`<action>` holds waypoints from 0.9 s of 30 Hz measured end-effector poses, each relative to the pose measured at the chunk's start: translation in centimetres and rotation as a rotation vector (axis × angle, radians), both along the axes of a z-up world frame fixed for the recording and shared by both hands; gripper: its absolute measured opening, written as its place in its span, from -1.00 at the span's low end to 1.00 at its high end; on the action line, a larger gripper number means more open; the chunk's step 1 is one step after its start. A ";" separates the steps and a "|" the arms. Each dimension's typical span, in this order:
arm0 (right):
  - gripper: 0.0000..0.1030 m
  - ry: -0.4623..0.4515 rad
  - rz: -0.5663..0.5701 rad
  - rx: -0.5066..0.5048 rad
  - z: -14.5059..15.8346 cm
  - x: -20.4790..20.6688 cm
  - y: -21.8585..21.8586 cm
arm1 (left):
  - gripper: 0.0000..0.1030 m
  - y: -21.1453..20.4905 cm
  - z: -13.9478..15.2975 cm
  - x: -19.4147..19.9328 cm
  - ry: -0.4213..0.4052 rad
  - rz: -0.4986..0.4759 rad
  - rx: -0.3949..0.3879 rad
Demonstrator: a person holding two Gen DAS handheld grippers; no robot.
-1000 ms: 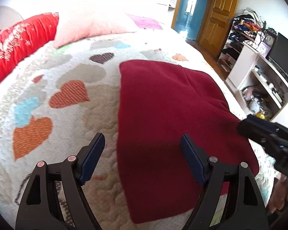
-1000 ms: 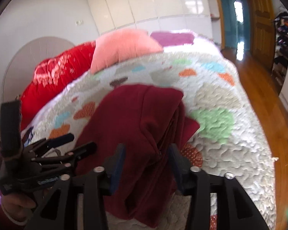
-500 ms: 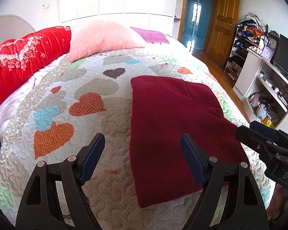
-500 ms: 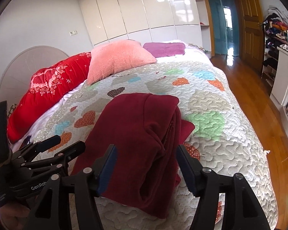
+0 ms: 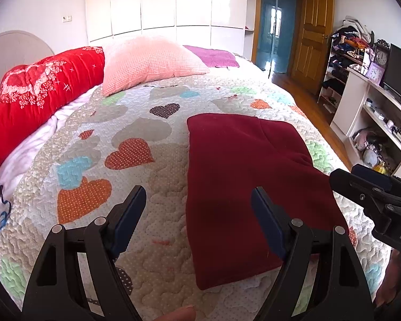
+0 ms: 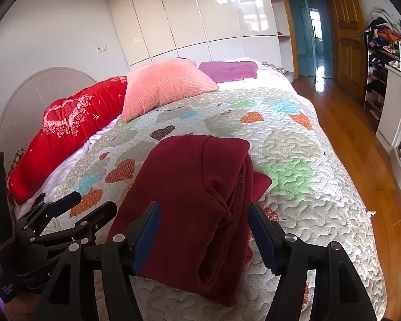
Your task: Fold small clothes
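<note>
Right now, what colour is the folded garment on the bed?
Dark red garment; left wrist view shows it best.

Matt, seemingly fleecy maroon garment [image 5: 243, 176] on a stitched, bumpy quilt [image 5: 152, 123]; glossy white wardrobe [image 6: 200, 13], shiny wood floor [image 6: 361, 144].

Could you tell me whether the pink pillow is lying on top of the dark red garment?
No, the pink pillow sits apart from the dark red garment.

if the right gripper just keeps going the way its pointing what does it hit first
Most likely the folded maroon garment, lying on the quilt between the open right gripper fingers, untouched; depth is uncertain.
</note>
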State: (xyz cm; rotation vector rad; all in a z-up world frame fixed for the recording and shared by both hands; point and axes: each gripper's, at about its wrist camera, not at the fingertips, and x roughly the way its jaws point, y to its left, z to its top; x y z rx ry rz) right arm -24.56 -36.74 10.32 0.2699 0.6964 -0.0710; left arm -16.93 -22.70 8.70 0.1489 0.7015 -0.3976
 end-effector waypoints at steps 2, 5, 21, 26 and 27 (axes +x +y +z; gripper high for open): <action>0.26 0.002 0.001 0.004 -0.1 0.1 -0.1 | 0.57 0.0 0.0 0.1 -0.004 0.004 0.003; 0.26 0.004 0.003 0.004 -0.2 0.3 -0.1 | 0.57 -0.1 -0.1 0.3 -0.002 0.007 0.008; 0.26 0.034 0.009 0.016 -1.2 1.4 -0.4 | 0.57 -0.2 -0.9 1.1 0.009 0.014 0.017; 0.26 0.034 0.012 0.017 -1.3 1.5 -0.3 | 0.57 -0.3 -1.0 1.2 0.010 0.012 0.021; 0.26 0.035 0.013 0.019 -1.3 1.5 -0.3 | 0.57 -0.3 -1.0 1.1 0.011 0.012 0.022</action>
